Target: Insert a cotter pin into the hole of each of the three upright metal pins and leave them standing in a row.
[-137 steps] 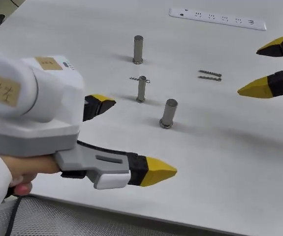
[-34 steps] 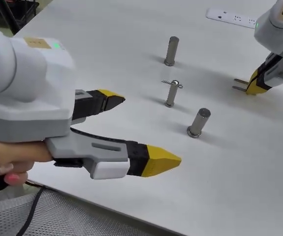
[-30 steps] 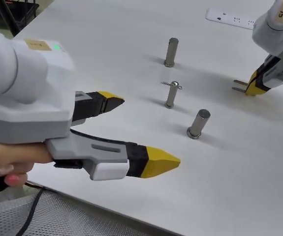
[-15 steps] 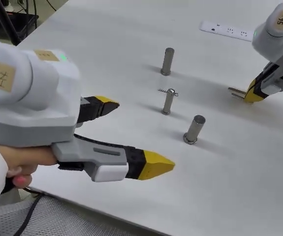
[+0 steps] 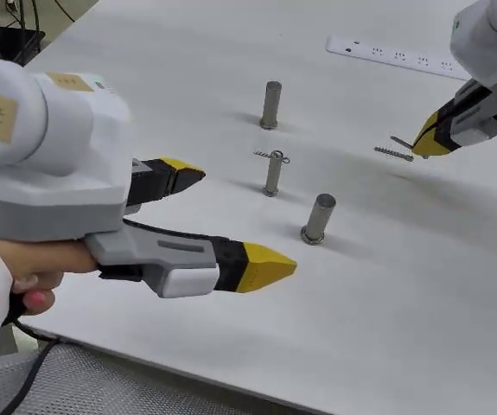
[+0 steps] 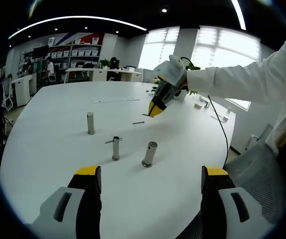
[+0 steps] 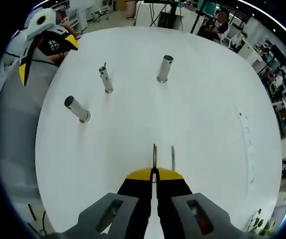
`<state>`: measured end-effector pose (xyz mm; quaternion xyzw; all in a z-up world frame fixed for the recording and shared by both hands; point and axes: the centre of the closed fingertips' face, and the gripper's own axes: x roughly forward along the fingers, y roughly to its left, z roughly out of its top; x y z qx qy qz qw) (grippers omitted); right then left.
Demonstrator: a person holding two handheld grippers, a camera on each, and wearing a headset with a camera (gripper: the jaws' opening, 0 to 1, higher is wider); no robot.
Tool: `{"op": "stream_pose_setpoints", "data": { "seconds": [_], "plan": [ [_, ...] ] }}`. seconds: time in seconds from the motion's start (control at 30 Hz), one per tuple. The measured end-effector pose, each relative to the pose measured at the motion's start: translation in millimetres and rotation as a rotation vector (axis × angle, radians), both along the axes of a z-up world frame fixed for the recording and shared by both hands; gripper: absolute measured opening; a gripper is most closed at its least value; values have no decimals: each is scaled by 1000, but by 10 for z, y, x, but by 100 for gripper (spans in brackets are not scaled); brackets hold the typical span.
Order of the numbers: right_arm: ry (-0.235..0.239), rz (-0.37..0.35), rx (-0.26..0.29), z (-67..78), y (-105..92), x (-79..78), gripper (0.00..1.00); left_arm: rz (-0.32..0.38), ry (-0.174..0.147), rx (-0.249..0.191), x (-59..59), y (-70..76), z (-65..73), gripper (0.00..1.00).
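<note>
The right gripper [image 7: 154, 172] rises from the bottom centre of its own view. Its two yellow-tipped black jaws are pressed together on the end of one thin cotter pin [image 7: 154, 157], which sticks straight out from the tips. I cannot tell whether this pin touches the table. A second cotter pin [image 7: 172, 155] lies flat on the white table [image 7: 197, 89] just to the right of the first and roughly parallel to it.

In the head view the left gripper [image 5: 231, 220] is at the lower left, held in a hand [image 5: 25, 275]. Its jaws are spread wide with nothing between them. The body is smooth white and grey plastic, and the wedge-shaped tips are yellow.

Three metal pins stand upright near the centre of that view, in a slanting line from upper left to lower right. They are dull grey cylinders, each with a small flange at the foot.
- The top pin [image 5: 271, 104] carries nothing.
- The middle pin [image 5: 273, 175] is slimmer and has a third cotter pin [image 5: 271, 156] passed crosswise through its head.
- The lower pin [image 5: 319, 218] is thicker and carries nothing.

That makes three cotter pins: one fitted, one pinched and one loose.

A long white power strip [image 5: 395, 56] lies along the table's upper right.
</note>
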<state>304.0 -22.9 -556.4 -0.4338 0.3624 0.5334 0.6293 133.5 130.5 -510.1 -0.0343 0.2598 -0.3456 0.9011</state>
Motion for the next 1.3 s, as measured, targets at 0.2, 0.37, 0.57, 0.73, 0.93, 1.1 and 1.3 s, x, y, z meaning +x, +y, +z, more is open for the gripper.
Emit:
{"op": "stream_pose_setpoints", "data": {
  "seconds": [0.2,0.37,0.57,0.73,0.93,1.1,1.3],
  "plan": [
    [-34,15,93,110,61,-109,0,22,0,-43,68,-32,36,78],
    [-77,15,137,198,102,-207,0,43,-12,-71,171,-71,72,74],
    [-141,6,218,341,195,-311,0,54,-1,-147,283,-147,143,69],
    [-212,21,261,466,286,-419,0,27,32,-165,326,-240,126,58],
    [-292,26,310,597,373,-437,0,0,31,-167,414,-357,141,54],
    [-325,26,332,654,396,-515,0,-10,27,-188,504,-439,196,50],
    [-339,48,347,679,448,-579,0,-32,23,-212,596,-574,273,42]
  ]
}}
